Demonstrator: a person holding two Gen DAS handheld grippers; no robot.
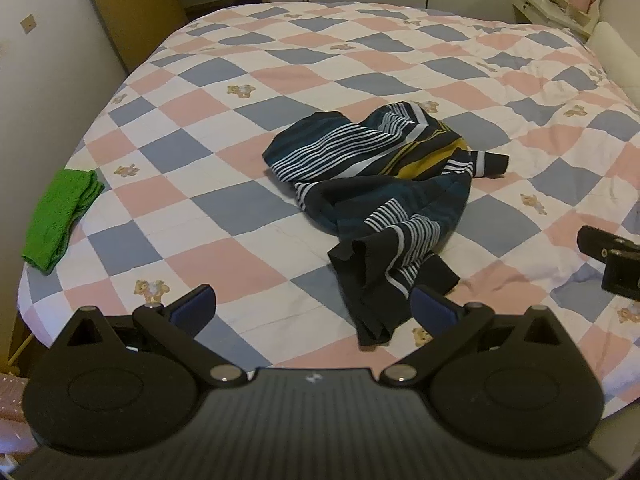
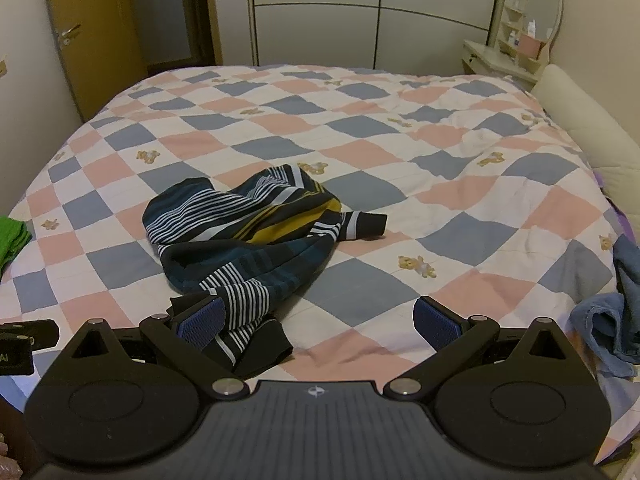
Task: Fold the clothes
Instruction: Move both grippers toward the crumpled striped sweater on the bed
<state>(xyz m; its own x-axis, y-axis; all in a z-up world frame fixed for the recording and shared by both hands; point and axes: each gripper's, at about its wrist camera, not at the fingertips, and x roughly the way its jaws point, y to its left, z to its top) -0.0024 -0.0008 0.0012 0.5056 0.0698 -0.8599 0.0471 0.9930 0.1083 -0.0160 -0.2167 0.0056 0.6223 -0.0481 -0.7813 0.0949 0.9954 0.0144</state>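
A crumpled dark striped shirt (image 1: 376,184) with white, teal and mustard bands lies in a heap on the checked quilt (image 1: 224,128). One sleeve end reaches toward the bed's near edge. My left gripper (image 1: 312,308) hovers open just short of that sleeve end, nothing between its blue pads (image 1: 196,306). In the right wrist view the same shirt (image 2: 248,236) lies left of centre on the quilt (image 2: 440,184). My right gripper (image 2: 318,320) is open too, its left pad (image 2: 204,318) over the sleeve end, not gripping it.
A folded green cloth (image 1: 60,216) rests at the quilt's left edge. A blue garment (image 2: 612,312) is bunched at the bed's right side. A white headboard (image 2: 588,120), a dressing table (image 2: 500,56) with mirror, wardrobe doors (image 2: 360,12) and a wooden door (image 2: 92,32) surround the bed.
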